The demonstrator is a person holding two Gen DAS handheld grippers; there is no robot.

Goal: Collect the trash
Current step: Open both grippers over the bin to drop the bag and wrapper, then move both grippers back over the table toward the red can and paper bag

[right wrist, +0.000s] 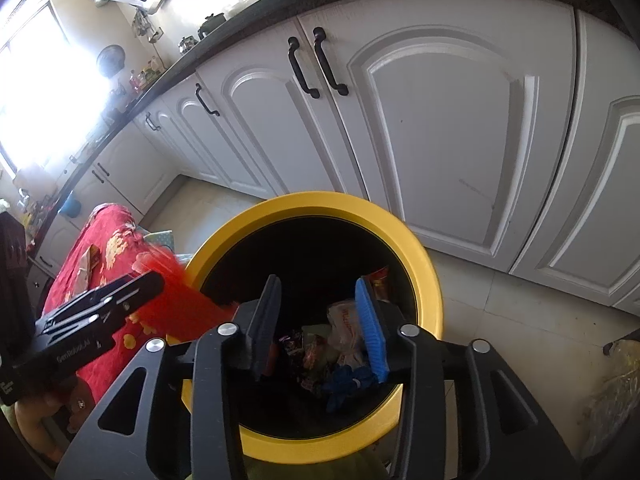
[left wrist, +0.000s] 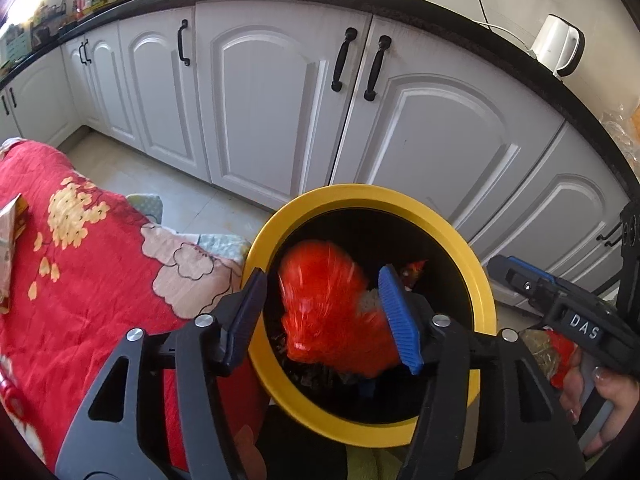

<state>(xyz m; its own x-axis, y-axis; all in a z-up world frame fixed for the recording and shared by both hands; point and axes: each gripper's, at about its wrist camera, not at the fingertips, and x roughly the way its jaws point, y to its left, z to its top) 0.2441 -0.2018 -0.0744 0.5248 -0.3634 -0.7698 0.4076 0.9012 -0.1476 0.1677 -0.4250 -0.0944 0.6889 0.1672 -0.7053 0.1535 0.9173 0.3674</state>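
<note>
A yellow-rimmed bin (left wrist: 360,194) with a black inside stands on the floor right under both grippers. My left gripper (left wrist: 320,276) is open above its mouth. A red wrapper (left wrist: 320,304), blurred by motion, lies loose in the wide gap between the fingers. In the right wrist view the same red wrapper (right wrist: 180,296) streaks over the bin's rim (right wrist: 320,202) on the left. My right gripper (right wrist: 318,282) is open over the bin with nothing between its fingers. Below it lie several crumpled wrappers (right wrist: 344,336) and a blue piece (right wrist: 348,384) on the bin's bottom.
White cabinet doors (left wrist: 280,100) with black handles run behind the bin under a dark counter. A white kettle (left wrist: 558,46) stands on the counter. A red floral cloth (left wrist: 80,260) covers furniture to the left, with a carton (left wrist: 12,232) on it. A yellowish plastic bag (right wrist: 616,380) lies on the floor at right.
</note>
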